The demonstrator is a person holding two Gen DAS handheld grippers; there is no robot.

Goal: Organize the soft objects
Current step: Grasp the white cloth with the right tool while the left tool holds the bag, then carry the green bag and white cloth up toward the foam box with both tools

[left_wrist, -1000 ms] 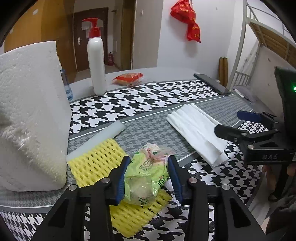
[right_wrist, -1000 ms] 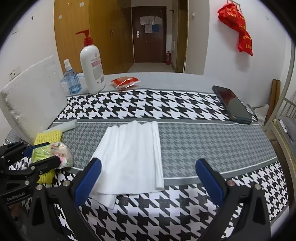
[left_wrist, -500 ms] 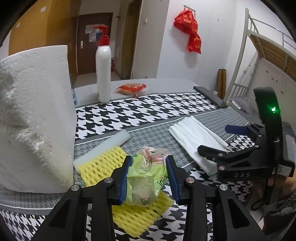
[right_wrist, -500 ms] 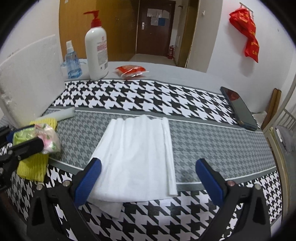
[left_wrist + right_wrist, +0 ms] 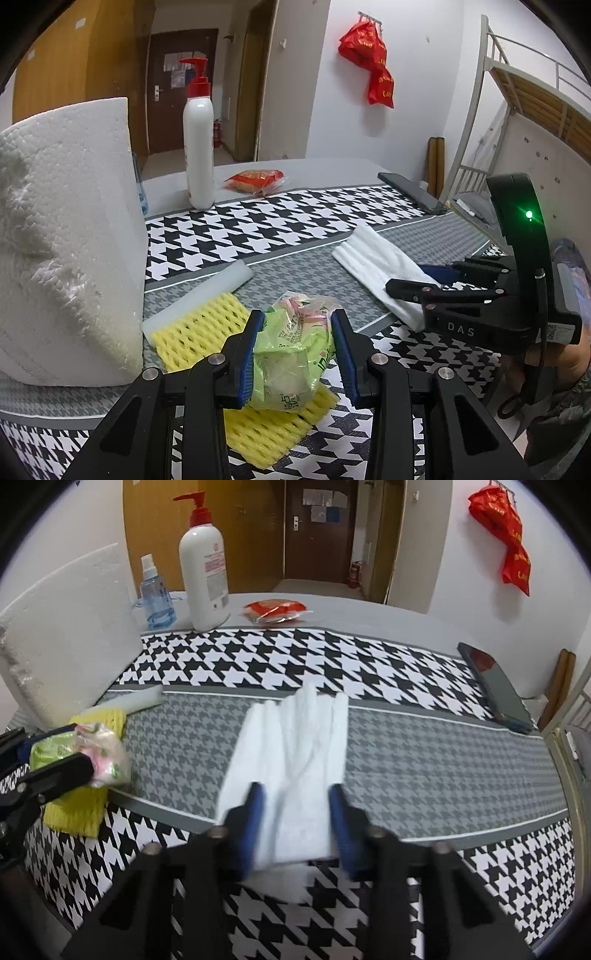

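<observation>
On the houndstooth-patterned table [image 5: 424,775], at its left end, a big white foam block [image 5: 62,240] is standing upright, and it is being judged light, stiff and crumbly, too broad to be spanned by either pair of jaws, so an edge or corner would be the place to take it. In the middle of the grey band, the folded white cloth [image 5: 295,760] is lying flat, and its near end is being bunched between the blue pads of the right gripper [image 5: 297,823], whose jaws have just been closing to a narrow gap; the cloth is being judged limp and light, likely to unfold and trail if lifted by one end only. Beside the foam block, the yellow foam net [image 5: 199,328] is lying against a white foam strip [image 5: 199,291], both looking springy and featherweight. Over the net, the green plastic packet [image 5: 291,354] is being held in the left gripper [image 5: 297,354], squeezed across its middle; it is being judged crinkly, slippery and easily crushed.
</observation>
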